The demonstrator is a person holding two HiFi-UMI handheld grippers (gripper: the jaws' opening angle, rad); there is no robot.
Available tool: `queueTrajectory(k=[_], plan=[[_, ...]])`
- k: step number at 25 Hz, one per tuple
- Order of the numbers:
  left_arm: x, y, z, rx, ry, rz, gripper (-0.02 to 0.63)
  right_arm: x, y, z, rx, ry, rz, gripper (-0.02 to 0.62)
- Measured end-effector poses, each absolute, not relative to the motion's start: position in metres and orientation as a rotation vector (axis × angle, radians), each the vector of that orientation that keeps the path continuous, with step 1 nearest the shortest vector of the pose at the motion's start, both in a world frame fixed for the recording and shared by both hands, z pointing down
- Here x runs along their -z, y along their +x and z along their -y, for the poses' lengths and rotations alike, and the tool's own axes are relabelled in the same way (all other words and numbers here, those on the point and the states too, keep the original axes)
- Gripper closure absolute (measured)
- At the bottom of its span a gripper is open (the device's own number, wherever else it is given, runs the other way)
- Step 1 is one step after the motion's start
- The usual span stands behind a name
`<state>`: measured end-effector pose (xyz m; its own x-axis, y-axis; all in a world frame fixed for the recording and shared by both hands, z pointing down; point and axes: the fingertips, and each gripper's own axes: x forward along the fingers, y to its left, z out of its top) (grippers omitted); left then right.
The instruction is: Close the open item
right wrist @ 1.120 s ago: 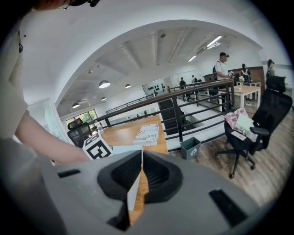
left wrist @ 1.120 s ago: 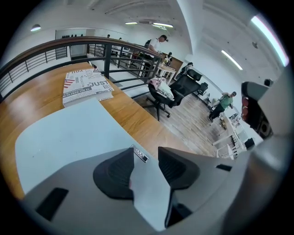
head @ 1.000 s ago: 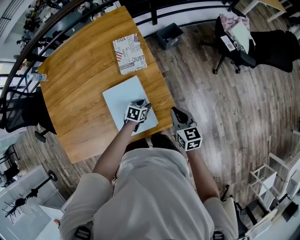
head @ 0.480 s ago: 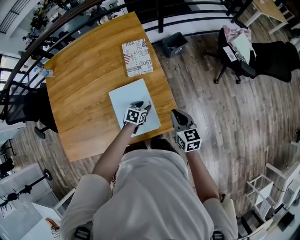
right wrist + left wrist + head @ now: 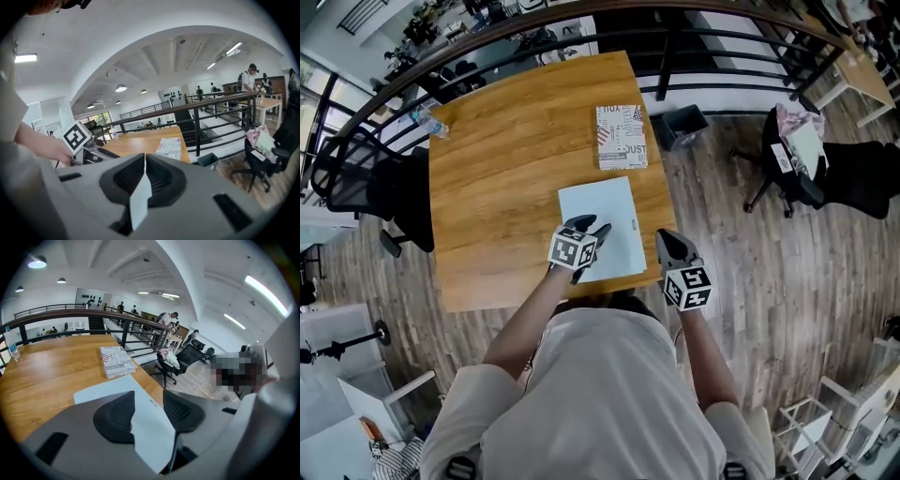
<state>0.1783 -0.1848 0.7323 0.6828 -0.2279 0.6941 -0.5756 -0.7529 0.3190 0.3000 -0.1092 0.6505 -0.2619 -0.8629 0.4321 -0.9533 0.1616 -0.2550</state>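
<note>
Left gripper (image 5: 591, 228), fingers apart, over near end of pale slab (image 5: 605, 206); slab runs near-far. Right gripper (image 5: 668, 242), fingers together, right of surface (image 5: 506, 150).

You are working at one wooden worktop (image 5: 506, 141). On it lie three things: one pale blue flat item (image 5: 600, 211), one printed box (image 5: 621, 137) and one water bottle (image 5: 427, 120) at the far left edge. You hold two tongs, the left tongs (image 5: 591, 228) and the right tongs (image 5: 666, 237). Each carries one marker cube, so count two cubes: the left cube (image 5: 573, 249) and the right cube (image 5: 687, 287). On the floor around you stand two black office chairs, the left chair (image 5: 366, 178) and the right chair (image 5: 825, 178), and one dark bin (image 5: 684, 125).
</note>
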Motion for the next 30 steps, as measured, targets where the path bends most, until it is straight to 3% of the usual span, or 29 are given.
queueTrajectory(k=[14,30], plan=[[-0.59,0.056,0.183,-0.583,2.52,0.82,0.426,-0.579,0.217,0.119,-0.573,1.701,2.306,0.583],[-0.511,-0.057,0.172,-0.42,2.548,0.974,0.477,-0.489,0.157,0.133,-0.419,1.662,2.411,0.583]])
